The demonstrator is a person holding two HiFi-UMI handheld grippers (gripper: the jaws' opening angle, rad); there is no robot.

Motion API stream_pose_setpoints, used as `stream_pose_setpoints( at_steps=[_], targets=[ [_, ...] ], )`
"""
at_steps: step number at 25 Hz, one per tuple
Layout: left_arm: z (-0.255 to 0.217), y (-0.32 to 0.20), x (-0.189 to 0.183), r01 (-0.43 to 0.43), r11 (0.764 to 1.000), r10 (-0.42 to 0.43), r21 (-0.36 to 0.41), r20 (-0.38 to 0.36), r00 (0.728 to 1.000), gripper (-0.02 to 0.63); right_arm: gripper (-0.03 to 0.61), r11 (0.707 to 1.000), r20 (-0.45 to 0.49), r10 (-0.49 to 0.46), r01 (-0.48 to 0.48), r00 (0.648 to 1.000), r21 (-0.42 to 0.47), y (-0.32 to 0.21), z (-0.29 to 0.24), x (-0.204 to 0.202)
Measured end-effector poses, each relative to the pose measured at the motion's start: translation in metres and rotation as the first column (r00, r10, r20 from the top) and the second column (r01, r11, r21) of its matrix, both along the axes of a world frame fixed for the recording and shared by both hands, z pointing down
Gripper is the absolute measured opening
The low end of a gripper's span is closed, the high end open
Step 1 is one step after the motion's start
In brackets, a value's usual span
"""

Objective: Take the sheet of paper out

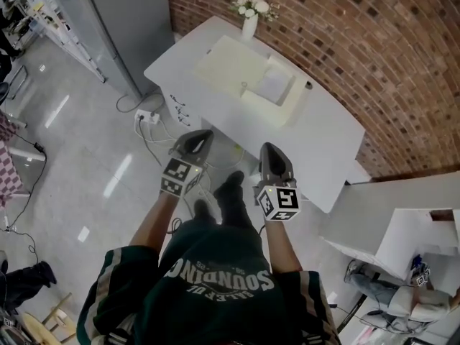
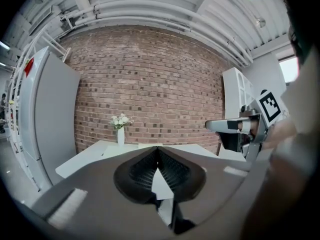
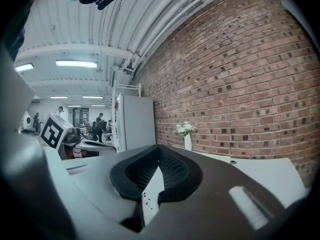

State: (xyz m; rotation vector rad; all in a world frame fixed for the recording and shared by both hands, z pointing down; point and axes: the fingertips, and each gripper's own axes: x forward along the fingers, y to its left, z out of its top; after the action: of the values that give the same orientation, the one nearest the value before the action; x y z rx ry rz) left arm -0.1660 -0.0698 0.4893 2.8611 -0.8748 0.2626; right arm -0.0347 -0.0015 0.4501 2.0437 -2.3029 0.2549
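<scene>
A white sheet of paper [image 1: 274, 83] lies on an open cream folder [image 1: 231, 65] on the white table [image 1: 330, 139] by the brick wall. I stand short of the table's near edge. Both grippers are held out in front of my body, apart from the folder. The left gripper [image 1: 200, 136] [image 2: 158, 149] is shut with nothing between its fingers. My right gripper [image 1: 271, 149] [image 3: 159, 149] is shut and empty too. The folder's edge [image 2: 150, 145] shows just beyond the left jaws. Each gripper view catches the other gripper at its side.
A white vase with flowers [image 1: 250, 20] stands at the table's far corner. A tall grey cabinet [image 1: 118, 20] stands to the left. A power strip and cables [image 1: 149, 118] lie on the floor by the table's leg. Another white desk [image 1: 406, 218] is at the right.
</scene>
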Motion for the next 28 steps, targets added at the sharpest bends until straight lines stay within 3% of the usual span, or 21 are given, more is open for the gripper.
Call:
stream_pose_setpoints(
  at_steps=[5, 10, 28],
  targets=[
    [-0.003, -0.014, 0.037, -0.074, 0.997, 0.074, 0.021, 0.006, 0.997, 0.011, -0.008, 0.997, -0.006, 0.075, -0.075, 0.997, 0.016, -0.004, 0.001, 0.033],
    [-0.001, -0.041, 0.073, -0.124, 0.992, 0.123, 0.034, 0.028, 0.992, 0.011, -0.008, 0.995, -0.076, 0.095, -0.093, 0.993, 0.022, -0.025, 0.007, 0.051],
    [-0.003, -0.198, 0.195, -0.187, 0.982, 0.186, 0.011, 0.07, 0.98, 0.011, -0.008, 0.993, -0.018, 0.116, -0.116, 0.993, 0.007, -0.182, 0.011, 0.155]
  ],
)
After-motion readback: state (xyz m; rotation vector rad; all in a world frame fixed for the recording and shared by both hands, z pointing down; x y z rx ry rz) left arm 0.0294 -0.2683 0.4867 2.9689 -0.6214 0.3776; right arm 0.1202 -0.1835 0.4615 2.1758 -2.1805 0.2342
